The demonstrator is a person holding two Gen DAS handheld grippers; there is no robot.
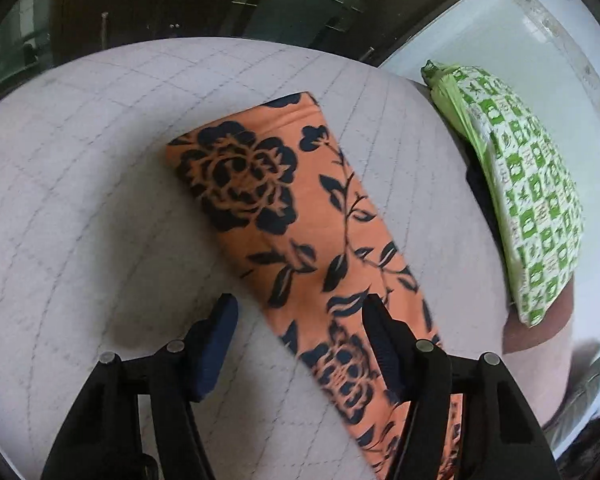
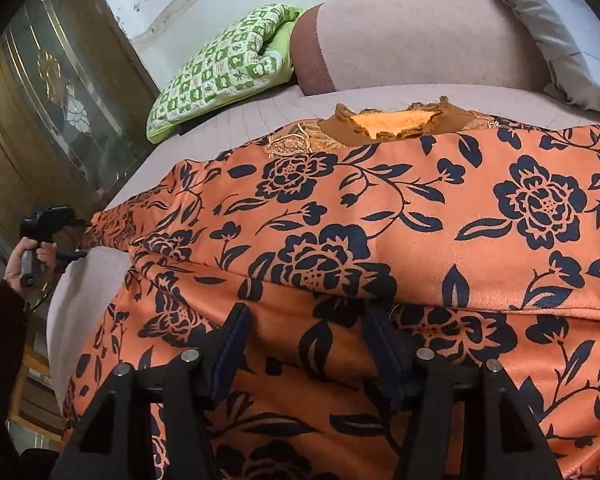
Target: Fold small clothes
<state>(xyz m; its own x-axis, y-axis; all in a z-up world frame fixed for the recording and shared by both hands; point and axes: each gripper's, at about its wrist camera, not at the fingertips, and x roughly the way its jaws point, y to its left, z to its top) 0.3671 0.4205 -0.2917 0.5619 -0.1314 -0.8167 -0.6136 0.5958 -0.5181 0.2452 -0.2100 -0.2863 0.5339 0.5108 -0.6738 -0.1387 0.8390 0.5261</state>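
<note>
You've got 1 top (image 2: 380, 216) spread on the bed (image 1: 80, 200), sleeve out w/ L gripper (image 1: 300, 320) jaws apart over it. R gripper (image 2: 306, 328) jaws apart too, above the body. 1 pillow (image 1: 532, 200) nearby.

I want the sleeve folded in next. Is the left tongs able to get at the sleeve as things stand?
Probably yes: the left tongs are open right over the orange floral sleeve, which lies flat on the bed with nothing covering it.
</note>
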